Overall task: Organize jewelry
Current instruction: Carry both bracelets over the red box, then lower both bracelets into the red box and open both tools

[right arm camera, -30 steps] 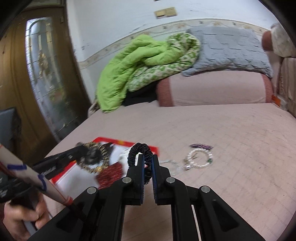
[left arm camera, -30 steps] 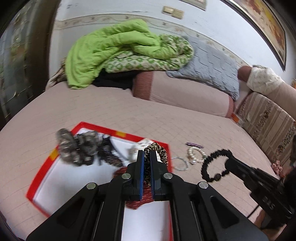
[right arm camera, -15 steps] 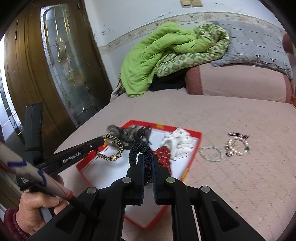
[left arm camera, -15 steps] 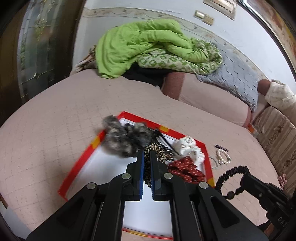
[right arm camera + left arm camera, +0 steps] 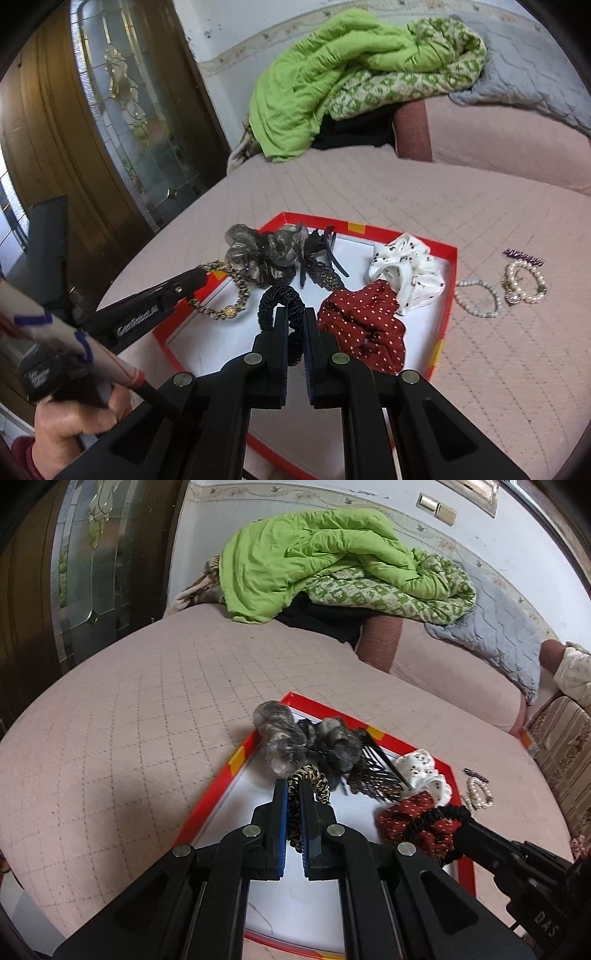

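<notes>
My left gripper [image 5: 293,788] is shut on a gold-and-black beaded bracelet [image 5: 314,781], held over the left part of the red-rimmed white tray [image 5: 218,794]. In the right wrist view that bracelet [image 5: 231,295] hangs from the left gripper [image 5: 201,275] above the tray [image 5: 448,291]. My right gripper [image 5: 295,314] is shut on a black ruffled hair band [image 5: 280,299] over the tray's middle. It also shows in the left wrist view [image 5: 439,818]. In the tray lie a grey scrunchie [image 5: 258,251], a black hair clip [image 5: 321,266], a white scrunchie [image 5: 406,269] and a red dotted scrunchie [image 5: 365,325].
Two pearl bracelets [image 5: 478,297] [image 5: 524,282] and a small purple clip [image 5: 522,256] lie on the pink bed cover right of the tray. A green quilt [image 5: 317,565] and grey pillow [image 5: 495,627] sit at the bed's head. A wooden glass door [image 5: 110,122] stands left.
Both grippers have moved left over the tray, each still holding its piece. The black hair band and the gold bracelet now hang lower, above the tray's white floor.
</notes>
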Motion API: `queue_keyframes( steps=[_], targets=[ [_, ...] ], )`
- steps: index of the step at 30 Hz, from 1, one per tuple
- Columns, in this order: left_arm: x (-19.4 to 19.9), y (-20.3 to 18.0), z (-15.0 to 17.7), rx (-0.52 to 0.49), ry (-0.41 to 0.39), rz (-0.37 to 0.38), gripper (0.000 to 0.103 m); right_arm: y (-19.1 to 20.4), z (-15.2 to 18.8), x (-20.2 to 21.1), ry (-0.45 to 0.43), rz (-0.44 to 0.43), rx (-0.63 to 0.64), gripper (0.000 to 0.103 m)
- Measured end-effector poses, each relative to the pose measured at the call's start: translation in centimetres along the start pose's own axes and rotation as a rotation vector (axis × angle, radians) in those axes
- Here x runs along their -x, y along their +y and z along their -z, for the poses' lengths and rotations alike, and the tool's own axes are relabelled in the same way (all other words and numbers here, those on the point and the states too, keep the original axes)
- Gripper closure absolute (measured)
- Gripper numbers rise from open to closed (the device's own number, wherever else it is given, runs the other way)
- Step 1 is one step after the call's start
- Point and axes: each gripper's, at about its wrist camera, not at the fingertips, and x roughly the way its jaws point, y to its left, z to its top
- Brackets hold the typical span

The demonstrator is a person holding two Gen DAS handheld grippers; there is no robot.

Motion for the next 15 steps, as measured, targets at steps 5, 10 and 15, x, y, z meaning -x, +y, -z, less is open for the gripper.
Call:
queue_keyframes(
  steps=[5,10,15],
  targets=[
    [-0.7,0.2,0.0,-0.009,0.013,-0.026,0.097,0.2,-0.8,-1.9,0.016,0.013,0.003,0.094],
    [-1.3,0.9,-0.1,0.004,0.028,-0.038,0.097,0.3,-1.2,-3.9,0.044,0.020,-0.002,0.094],
    [-1.8,1.7,0.0,0.013,0.050,-0.051,0.097,0.5,-1.5,-5.2,0.060,0.028,-0.005,0.094]
  ],
)
